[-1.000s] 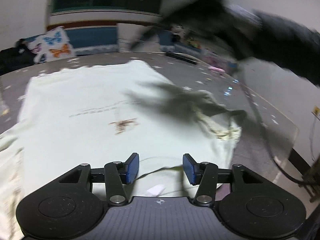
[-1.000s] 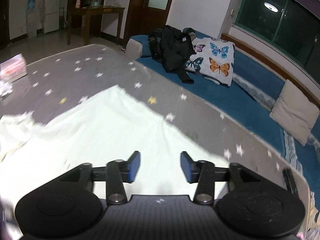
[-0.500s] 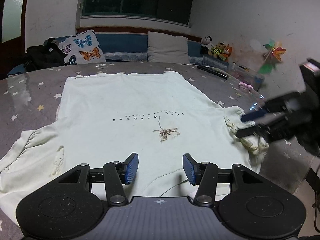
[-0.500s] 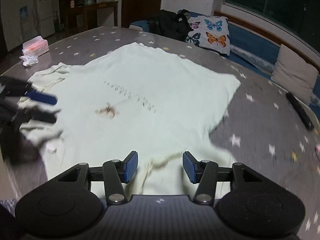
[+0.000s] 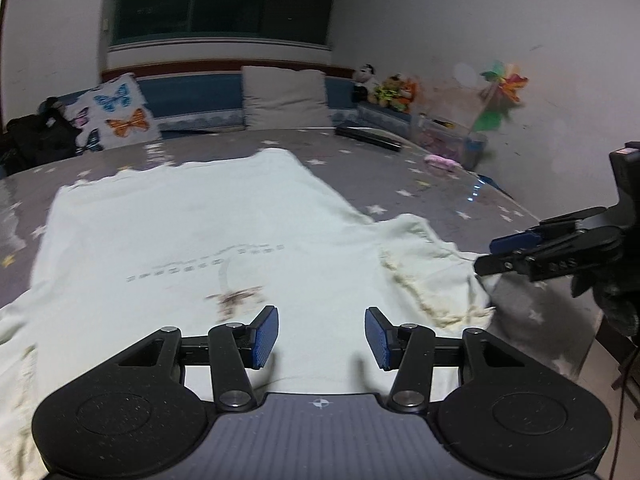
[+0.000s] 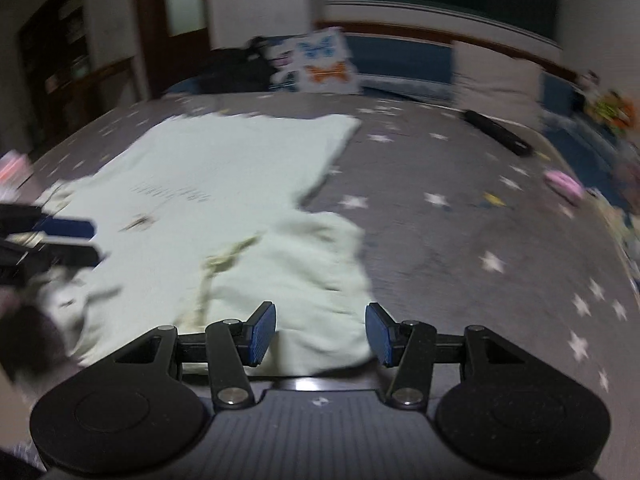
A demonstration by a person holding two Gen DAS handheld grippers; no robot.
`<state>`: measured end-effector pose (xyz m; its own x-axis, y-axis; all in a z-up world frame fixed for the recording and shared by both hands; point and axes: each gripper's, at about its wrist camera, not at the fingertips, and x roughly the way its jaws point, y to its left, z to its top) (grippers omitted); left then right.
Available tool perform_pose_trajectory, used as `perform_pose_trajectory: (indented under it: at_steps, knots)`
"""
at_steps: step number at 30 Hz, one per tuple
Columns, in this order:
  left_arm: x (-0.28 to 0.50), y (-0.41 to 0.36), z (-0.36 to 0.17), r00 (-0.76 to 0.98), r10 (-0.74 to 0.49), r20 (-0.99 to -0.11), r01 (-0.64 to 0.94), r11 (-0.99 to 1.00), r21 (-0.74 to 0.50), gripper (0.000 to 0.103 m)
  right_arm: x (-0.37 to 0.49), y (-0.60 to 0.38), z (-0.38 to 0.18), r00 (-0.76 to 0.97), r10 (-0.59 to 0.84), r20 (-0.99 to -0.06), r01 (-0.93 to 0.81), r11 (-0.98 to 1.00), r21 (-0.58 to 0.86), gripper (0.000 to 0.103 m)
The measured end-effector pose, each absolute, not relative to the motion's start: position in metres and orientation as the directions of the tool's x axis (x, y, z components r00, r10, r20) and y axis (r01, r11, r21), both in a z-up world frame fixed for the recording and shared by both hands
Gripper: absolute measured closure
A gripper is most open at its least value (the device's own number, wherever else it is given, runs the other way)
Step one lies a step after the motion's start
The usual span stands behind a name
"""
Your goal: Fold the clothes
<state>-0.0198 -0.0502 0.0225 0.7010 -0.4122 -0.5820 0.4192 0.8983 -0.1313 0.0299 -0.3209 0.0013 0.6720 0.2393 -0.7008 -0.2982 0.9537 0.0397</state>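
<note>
The grey star-printed table cover point(image 5: 400, 184) spreads smooth and faintly glossy, and on it lies the pale cream T-shirt point(image 5: 180, 232), flat and face up, its soft knit creased only near the sleeves. Compared with a second ago, when the left wrist view was crossed by a dark blurred arm and its shadow fell over the shirt, the shirt now lies unshadowed, and the right gripper point(image 5: 492, 256) has come in beside the shirt's right sleeve point(image 5: 432, 264). That short sleeve is rumpled, with a yellowish frilled trim along its seam. Across the shirt's chest runs a line of small dark lettering point(image 5: 204, 266) above a brown sprig-like print point(image 5: 236, 298).

Beyond the shirt, a butterfly-patterned cushion point(image 5: 116, 116) and a plain beige cushion point(image 5: 286, 98) lean on the blue bench. A slim black remote control point(image 5: 368, 138) lies past the shirt's far hem.

The left gripper point(image 5: 320, 338) hovers over the shirt's near edge, its ribbed blue pads point(image 5: 266, 336) spread apart with nothing between them. In the right wrist view, which now looks at the sleeve rather than the shirt's far hem, the right gripper's jaws also stand apart, poised just over the sleeve's edge without pinching it.
</note>
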Motion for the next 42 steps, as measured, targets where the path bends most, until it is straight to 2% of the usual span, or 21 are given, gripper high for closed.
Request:
perform_pose_trajectory:
  at_steps: [4, 8, 10, 12, 15, 20, 27, 35, 38, 42]
  knots:
    - [-0.014, -0.072, 0.018, 0.674, -0.44, -0.594, 0.457, 0.879, -0.134, 0.051, 0.033, -0.342, -0.006, 0.677, 0.215, -0.704, -0.183, 0.976, 0.123, 0.054]
    - [-0.01, -0.089, 0.011, 0.65, -0.456, -0.608, 0.487, 0.864, -0.128, 0.051, 0.03, -0.35, -0.011, 0.682, 0.242, -0.69, -0.135, 0.969, 0.207, 0.06]
    - [-0.009, -0.096, 0.009, 0.642, -0.46, -0.613, 0.499, 0.858, -0.121, 0.051, 0.029, -0.35, -0.012, 0.685, 0.245, -0.686, -0.115, 0.966, 0.23, 0.067]
    - [-0.009, -0.103, 0.006, 0.636, -0.462, -0.618, 0.51, 0.853, -0.112, 0.051, 0.028, -0.35, -0.012, 0.69, 0.251, -0.678, -0.104, 0.962, 0.251, 0.083]
    - [-0.008, -0.109, 0.002, 0.625, -0.468, -0.625, 0.523, 0.845, -0.11, 0.051, 0.026, -0.35, -0.009, 0.7, 0.264, -0.664, -0.096, 0.956, 0.278, 0.092]
    - [-0.009, -0.117, -0.006, 0.618, -0.474, -0.627, 0.545, 0.833, -0.093, 0.051, 0.022, -0.343, 0.011, 0.729, 0.304, -0.613, -0.139, 0.943, 0.303, 0.095]
    - [-0.016, -0.112, -0.005, 0.613, -0.502, -0.611, 0.57, 0.816, -0.099, 0.051, 0.027, -0.293, 0.048, 0.71, 0.449, -0.543, -0.351, 0.893, 0.28, 0.095]
    - [-0.034, -0.083, 0.002, 0.629, -0.493, -0.601, 0.546, 0.83, -0.11, 0.051, 0.048, -0.214, 0.031, 0.562, 0.591, -0.578, -0.563, 0.786, 0.255, 0.093]
    - [-0.04, -0.071, 0.004, 0.636, -0.479, -0.605, 0.529, 0.841, -0.109, 0.051, 0.051, -0.198, 0.019, 0.508, 0.607, -0.611, -0.588, 0.763, 0.269, 0.09]
    - [-0.046, -0.06, 0.009, 0.655, -0.466, -0.595, 0.509, 0.854, -0.109, 0.051, 0.045, -0.215, 0.027, 0.534, 0.603, -0.593, -0.561, 0.777, 0.285, 0.089]
